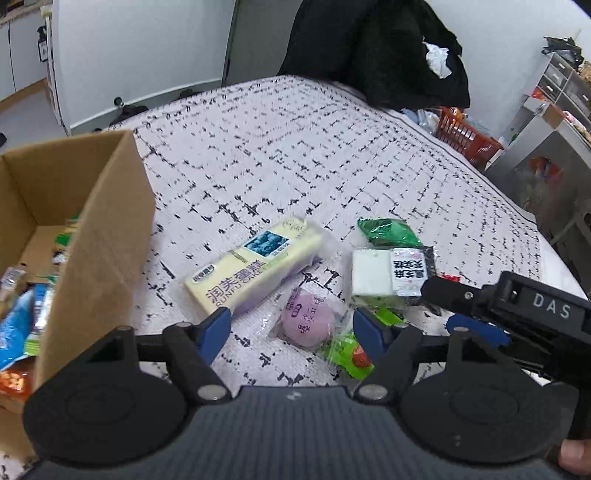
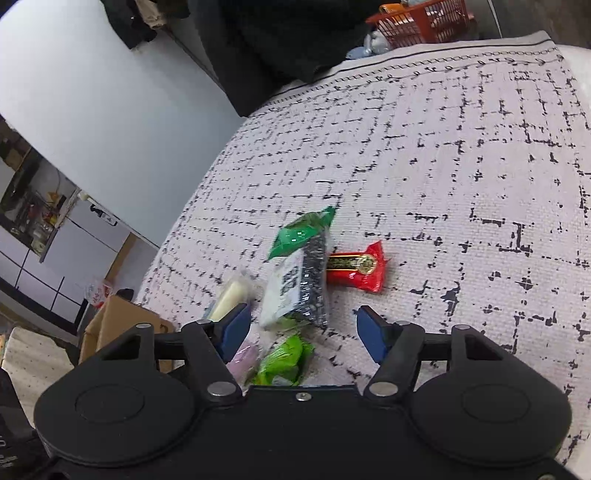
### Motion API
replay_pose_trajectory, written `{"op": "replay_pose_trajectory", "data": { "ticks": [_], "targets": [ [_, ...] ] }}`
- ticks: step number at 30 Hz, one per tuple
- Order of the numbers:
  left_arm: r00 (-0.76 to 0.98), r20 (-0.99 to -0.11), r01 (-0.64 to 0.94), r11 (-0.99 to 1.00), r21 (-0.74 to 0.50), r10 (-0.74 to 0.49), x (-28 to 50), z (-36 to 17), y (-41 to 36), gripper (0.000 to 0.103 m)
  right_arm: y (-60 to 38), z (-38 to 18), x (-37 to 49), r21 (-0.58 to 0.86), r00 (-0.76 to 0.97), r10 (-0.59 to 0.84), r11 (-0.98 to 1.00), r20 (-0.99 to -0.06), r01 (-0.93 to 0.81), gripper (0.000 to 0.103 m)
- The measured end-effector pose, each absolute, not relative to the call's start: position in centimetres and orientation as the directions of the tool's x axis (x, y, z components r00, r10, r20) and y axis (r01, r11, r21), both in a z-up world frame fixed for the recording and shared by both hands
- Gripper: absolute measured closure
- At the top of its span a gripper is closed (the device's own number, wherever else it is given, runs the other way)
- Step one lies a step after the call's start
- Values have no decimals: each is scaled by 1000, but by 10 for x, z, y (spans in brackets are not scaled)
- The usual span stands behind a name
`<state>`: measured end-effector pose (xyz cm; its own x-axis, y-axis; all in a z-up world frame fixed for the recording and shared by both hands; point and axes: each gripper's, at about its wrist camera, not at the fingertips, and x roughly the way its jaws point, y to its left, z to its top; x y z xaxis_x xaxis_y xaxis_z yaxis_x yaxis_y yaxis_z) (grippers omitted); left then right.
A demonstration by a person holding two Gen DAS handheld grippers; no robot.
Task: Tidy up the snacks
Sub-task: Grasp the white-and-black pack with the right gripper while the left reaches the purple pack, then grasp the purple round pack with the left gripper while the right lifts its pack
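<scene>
On the desk, spread with a white cloth crossed by broken black lines, a small heap of snacks lies toward the near edge. The left claw hovers over them with its blue pads apart and nothing pressed between them; a round purple cake in clear wrap sits in the gap below, just beside a long yellow cake pack. A bright green packet lies touching the purple cake, at the claw's right pad. Farther in are a white and black seaweed pack and a dark green packet behind it. At the desk's left edge stands an open cardboard box with several packets already inside. The right claw is likewise released, gripping nothing, poised over the seaweed pack's near end. A red wrapped candy lies just beside that pack, toward the desk's middle. An orange basket sits beyond the far edge.
</scene>
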<state>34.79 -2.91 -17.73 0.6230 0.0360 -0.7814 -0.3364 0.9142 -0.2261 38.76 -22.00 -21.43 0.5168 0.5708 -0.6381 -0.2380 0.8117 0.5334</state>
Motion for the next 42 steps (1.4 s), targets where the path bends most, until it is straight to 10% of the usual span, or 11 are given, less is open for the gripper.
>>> {"op": "replay_pose_trajectory", "data": {
  "ticks": [15,23,42],
  "targets": [
    [605,-796,-317,918,-238,2,367,-207,-35,40,-220,-229,412,571,509,590,792,-626,-216,47],
    [609,-793,-307,917,-253,-15,367,-206,-36,58,-215,-235,416,575,480,600,788,-640,-218,76],
    [649,-760,-315,896,-313,-38,337,-158,-27,62,-214,-198,373,498,526,540,835,-657,-236,94]
  ]
}}
